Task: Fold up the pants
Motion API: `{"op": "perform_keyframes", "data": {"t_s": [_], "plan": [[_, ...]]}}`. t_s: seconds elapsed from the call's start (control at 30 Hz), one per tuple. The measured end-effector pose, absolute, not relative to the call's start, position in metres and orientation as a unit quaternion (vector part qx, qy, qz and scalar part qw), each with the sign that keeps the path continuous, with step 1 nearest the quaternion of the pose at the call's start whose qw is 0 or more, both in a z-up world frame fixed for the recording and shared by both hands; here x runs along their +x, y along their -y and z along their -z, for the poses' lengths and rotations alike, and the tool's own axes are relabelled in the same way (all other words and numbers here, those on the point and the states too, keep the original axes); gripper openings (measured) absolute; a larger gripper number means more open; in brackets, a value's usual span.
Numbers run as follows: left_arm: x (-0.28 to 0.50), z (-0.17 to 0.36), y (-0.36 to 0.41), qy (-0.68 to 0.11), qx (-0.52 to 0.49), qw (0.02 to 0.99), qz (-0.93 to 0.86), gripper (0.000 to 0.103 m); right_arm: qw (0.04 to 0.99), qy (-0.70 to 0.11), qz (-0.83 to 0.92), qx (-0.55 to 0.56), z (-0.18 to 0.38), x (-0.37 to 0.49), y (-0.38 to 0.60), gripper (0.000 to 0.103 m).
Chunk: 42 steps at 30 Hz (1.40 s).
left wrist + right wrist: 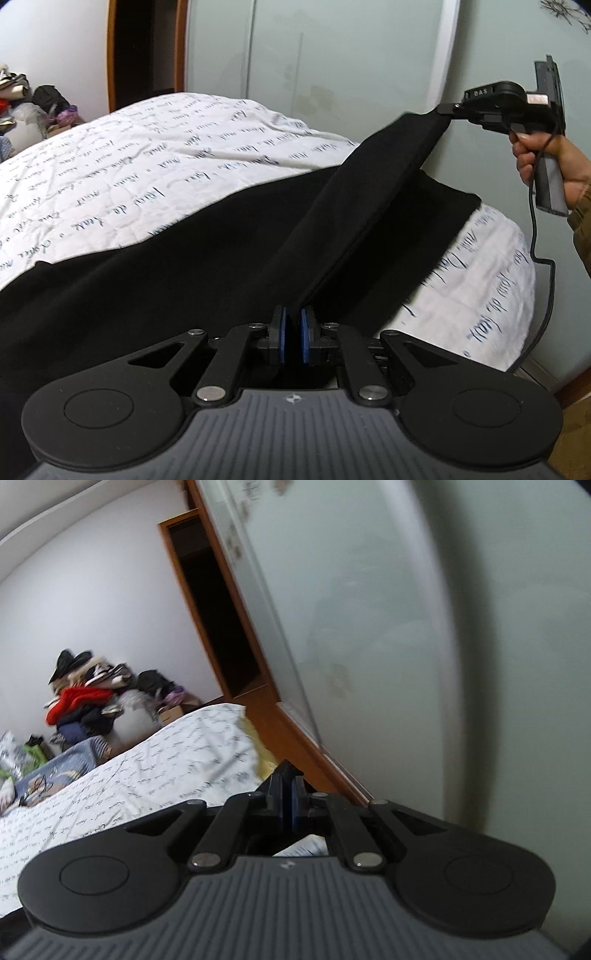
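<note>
Black pants (pixel 207 258) lie across a bed with a white sheet printed with script (pixel 147 155). In the left wrist view my left gripper (pixel 293 325) is shut on an edge of the pants at the near side. From there a taut band of black cloth (pixel 369 192) rises to my right gripper (pixel 448 110), held by a hand (pixel 535 162) at the upper right and shut on the cloth's far end. In the right wrist view the right gripper (pixel 287 797) is shut, with a small tip of black cloth (pixel 287 767) sticking out past its fingers.
A frosted sliding wardrobe door (pixel 332 55) stands right beside the bed, with a wooden frame and a dark opening (pixel 207 609). A heap of clothes and bags (pixel 92 698) sits by the far wall. A black cable (pixel 543 258) hangs from the right gripper's handle.
</note>
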<state>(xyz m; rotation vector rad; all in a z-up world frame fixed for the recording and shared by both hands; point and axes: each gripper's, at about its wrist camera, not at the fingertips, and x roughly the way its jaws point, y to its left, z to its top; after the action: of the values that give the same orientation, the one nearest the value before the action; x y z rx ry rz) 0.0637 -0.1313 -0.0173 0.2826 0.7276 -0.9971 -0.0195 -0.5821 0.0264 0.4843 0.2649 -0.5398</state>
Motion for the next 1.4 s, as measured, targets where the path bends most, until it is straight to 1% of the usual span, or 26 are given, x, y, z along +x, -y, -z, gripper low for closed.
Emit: {"op": "perform_keyframes", "data": {"t_s": [0.43,0.67,0.8,0.87,0.9,1.0,1.03,1.07,1.13,1.27,1.3,1.33,1.4], "plan": [[0.041,0.023,0.133,-0.344,0.166,0.793,0.474,0.007,0.894,-0.126,0.306,0.303,0.032,-0.084,0.582,0.005],[0.036,0.025,0.135,-0.339,0.186,0.790,0.475,0.007,0.875,-0.153,0.321,0.330,0.067,-0.093,0.581,0.005],[0.035,0.024,0.135,-0.338,0.189,0.789,0.477,0.007,0.871,-0.168,0.329,0.323,0.075,-0.093,0.577,0.005],[0.033,0.023,0.135,-0.334,0.192,0.789,0.479,0.008,0.866,-0.184,0.350,0.308,0.074,-0.093,0.577,0.008],[0.032,0.022,0.135,-0.333,0.194,0.788,0.480,0.008,0.862,-0.192,0.369,0.289,0.073,-0.092,0.574,0.013],[0.032,0.018,0.133,-0.328,0.192,0.788,0.485,0.008,0.863,-0.185,0.400,0.247,0.059,-0.092,0.568,0.013],[0.033,0.016,0.132,-0.330,0.184,0.787,0.488,0.008,0.869,-0.178,0.396,0.237,0.053,-0.091,0.564,0.014],[0.035,0.014,0.131,-0.334,0.173,0.784,0.494,0.008,0.876,-0.173,0.388,0.227,0.048,-0.087,0.560,0.017],[0.040,0.010,0.128,-0.346,0.143,0.776,0.508,0.008,0.893,-0.176,0.358,0.206,0.040,-0.070,0.550,0.031],[0.044,0.004,0.124,-0.349,0.118,0.773,0.517,0.008,0.920,-0.213,0.291,0.154,0.040,-0.023,0.527,0.032],[0.045,0.003,0.122,-0.348,0.117,0.775,0.514,0.008,0.922,-0.225,0.281,0.145,0.043,-0.014,0.524,0.035],[0.046,0.002,0.120,-0.347,0.116,0.779,0.509,0.008,0.922,-0.238,0.273,0.138,0.047,-0.005,0.521,0.040],[0.050,0.002,0.118,-0.346,0.114,0.789,0.495,0.008,0.918,-0.266,0.264,0.130,0.058,0.006,0.517,0.043]]}}
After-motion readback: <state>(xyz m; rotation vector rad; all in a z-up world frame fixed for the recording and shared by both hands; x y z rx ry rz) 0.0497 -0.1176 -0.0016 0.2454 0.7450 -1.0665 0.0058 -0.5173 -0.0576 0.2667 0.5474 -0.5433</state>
